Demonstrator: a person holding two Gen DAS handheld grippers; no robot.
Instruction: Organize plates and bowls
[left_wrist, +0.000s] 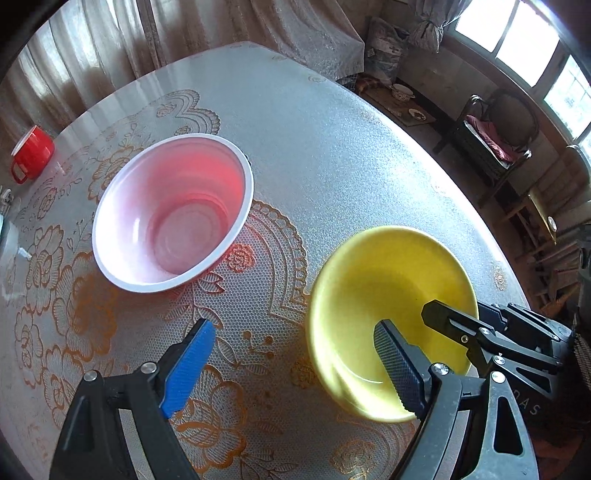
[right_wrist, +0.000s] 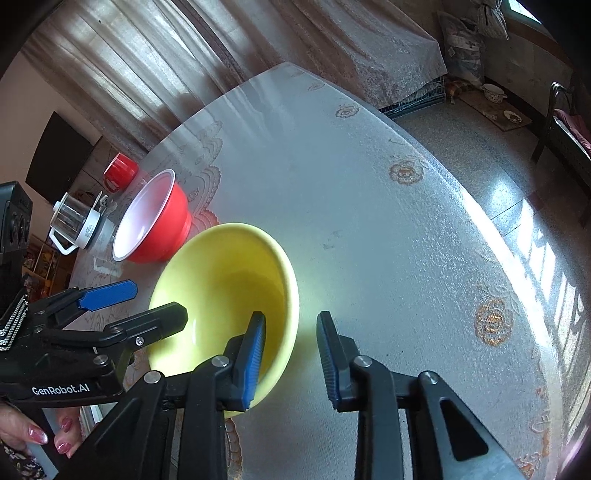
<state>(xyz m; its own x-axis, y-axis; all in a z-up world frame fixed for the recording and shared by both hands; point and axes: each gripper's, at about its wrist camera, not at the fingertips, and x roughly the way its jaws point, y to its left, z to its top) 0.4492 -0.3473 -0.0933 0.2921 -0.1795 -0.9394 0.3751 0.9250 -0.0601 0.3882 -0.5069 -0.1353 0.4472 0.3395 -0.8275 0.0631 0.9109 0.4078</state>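
Note:
A yellow bowl (left_wrist: 391, 295) (right_wrist: 229, 291) stands on the table, with a red bowl with a white inside (left_wrist: 173, 210) (right_wrist: 155, 218) to its left. My left gripper (left_wrist: 295, 343) is open, with its right finger over the yellow bowl's left rim; it also shows in the right wrist view (right_wrist: 155, 299). My right gripper (right_wrist: 291, 332) is open and straddles the yellow bowl's right rim, left finger inside the bowl, right finger outside. In the left wrist view its finger (left_wrist: 443, 317) reaches over the bowl's right side.
A red mug (left_wrist: 31, 153) (right_wrist: 120, 171) and a glass teapot (right_wrist: 75, 221) stand at the table's far left. The table (right_wrist: 369, 206) carries a lace-pattern cover. Chairs and a floor mat lie beyond its right edge.

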